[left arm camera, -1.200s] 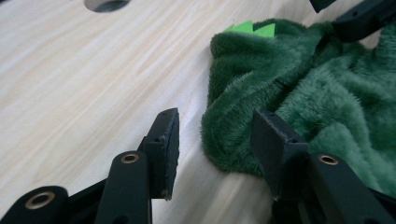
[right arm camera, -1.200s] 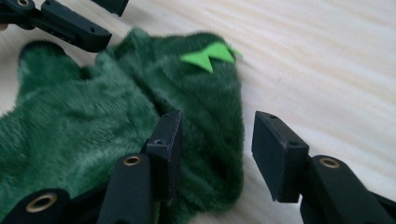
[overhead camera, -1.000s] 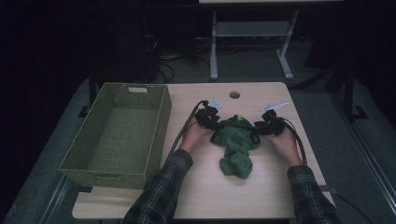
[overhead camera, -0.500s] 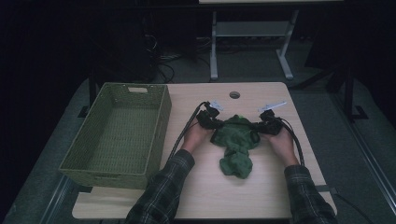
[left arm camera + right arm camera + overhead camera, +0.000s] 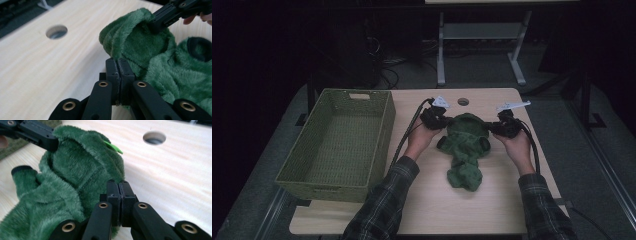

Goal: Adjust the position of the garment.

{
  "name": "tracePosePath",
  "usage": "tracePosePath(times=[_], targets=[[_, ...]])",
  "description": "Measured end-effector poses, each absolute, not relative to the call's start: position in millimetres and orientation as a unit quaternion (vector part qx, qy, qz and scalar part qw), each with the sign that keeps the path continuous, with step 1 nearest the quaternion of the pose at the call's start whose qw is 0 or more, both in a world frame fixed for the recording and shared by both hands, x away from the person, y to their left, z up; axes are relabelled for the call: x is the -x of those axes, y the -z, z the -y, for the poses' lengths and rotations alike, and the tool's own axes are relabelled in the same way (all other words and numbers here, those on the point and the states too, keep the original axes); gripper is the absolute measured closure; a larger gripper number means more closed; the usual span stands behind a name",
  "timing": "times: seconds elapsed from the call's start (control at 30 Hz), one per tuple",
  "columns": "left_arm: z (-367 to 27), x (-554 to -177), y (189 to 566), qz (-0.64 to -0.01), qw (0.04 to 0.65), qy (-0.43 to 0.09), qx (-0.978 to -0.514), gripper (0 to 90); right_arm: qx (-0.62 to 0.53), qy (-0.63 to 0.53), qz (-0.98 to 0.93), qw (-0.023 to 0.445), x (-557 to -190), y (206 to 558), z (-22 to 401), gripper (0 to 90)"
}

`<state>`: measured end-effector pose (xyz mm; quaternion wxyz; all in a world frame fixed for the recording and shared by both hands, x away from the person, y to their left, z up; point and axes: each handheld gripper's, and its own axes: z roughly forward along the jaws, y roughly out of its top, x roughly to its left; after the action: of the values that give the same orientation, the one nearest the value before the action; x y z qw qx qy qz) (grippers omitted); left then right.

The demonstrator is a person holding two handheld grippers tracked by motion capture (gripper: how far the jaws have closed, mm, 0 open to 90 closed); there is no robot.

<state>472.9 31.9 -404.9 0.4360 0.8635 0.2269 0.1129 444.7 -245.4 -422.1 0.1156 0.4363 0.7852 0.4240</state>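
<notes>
Two grippers pinch one dark green fleecy plush garment (image 5: 465, 150) that lies on the pale wooden table (image 5: 492, 210), right of the olive woven rectangular basket (image 5: 337, 142). Its long axis runs from the table's far edge toward the person, the wide collar end pointing away, near the round cable hole (image 5: 463, 102), and the narrow bunched end nearest the plaid sleeves. The left gripper (image 5: 435, 120) holds the collar's left edge, the right gripper (image 5: 503, 126) its right edge; both pairs of fingers have just been closing and now press flat together on the fleece. Compared with a second ago, the collar is lifted and stretched wider between the hands. The right gripper view shows a small bright green tag (image 5: 113, 147) on the collar rim, too small to make out from above.
</notes>
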Motion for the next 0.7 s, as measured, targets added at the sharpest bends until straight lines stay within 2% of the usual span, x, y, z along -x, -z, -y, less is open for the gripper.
tracePosePath(times=[0.3, 0.7], targets=[[-42, -446, 383, -0.212, 0.455, -0.124, -0.856, 88.5, -0.409, -0.448, -0.785, 0.125, -422, 400, 249, 88.6], [-54, -403, 370, -0.188, 0.477, -0.123, -0.850, 88.4, -0.378, -0.472, -0.788, 0.114, -381, 386, 249, 88.5]])
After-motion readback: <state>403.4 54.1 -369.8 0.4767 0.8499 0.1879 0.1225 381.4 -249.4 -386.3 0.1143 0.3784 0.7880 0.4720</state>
